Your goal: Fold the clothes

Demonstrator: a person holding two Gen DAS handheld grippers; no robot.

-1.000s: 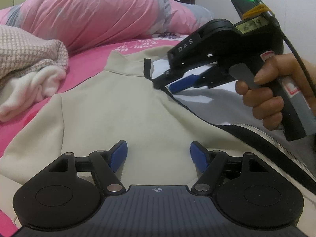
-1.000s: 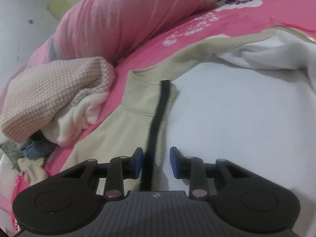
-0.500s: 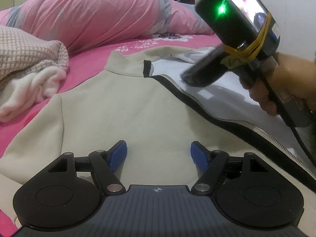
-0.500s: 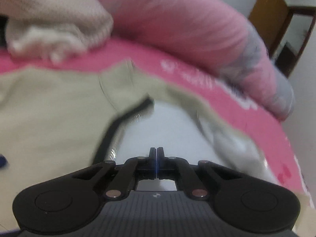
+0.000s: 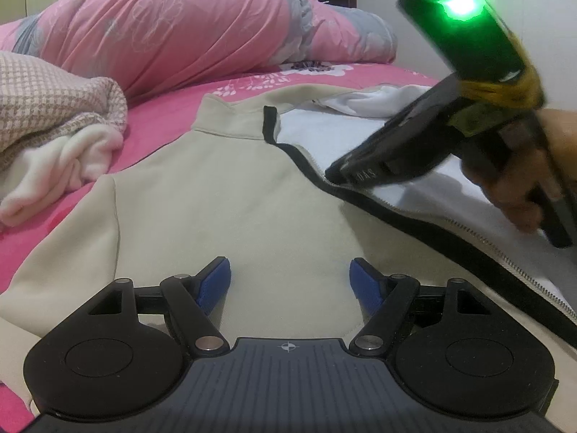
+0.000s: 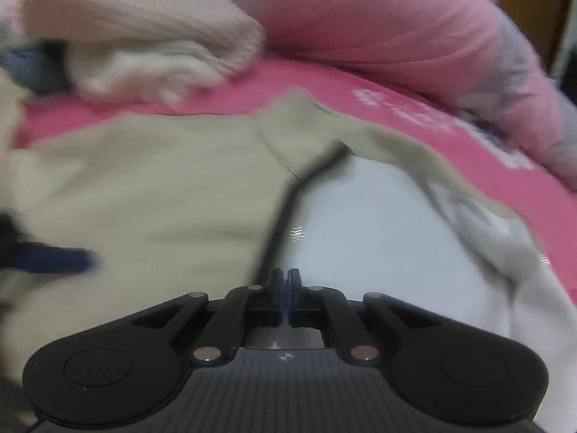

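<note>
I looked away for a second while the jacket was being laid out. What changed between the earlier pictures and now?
The right gripper shut on the black zipper edge of the beige jacket and rolled over. The left gripper stayed open above the jacket, and the jacket barely shifted.

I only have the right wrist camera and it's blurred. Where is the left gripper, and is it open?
Observer: The left gripper is open over the beige front of the jacket, with nothing between its fingers.
Operator: Where does my right tip sit, seen from outside?
Observer: The right gripper, shut, has its tip at the black zipper edge, a little below the collar. I cannot tell whether it pinches cloth.
Operator: How does the zipper lie?
Observer: Its metal teeth lie exposed beside the white lining, running toward the lower right of the left wrist view.
</note>
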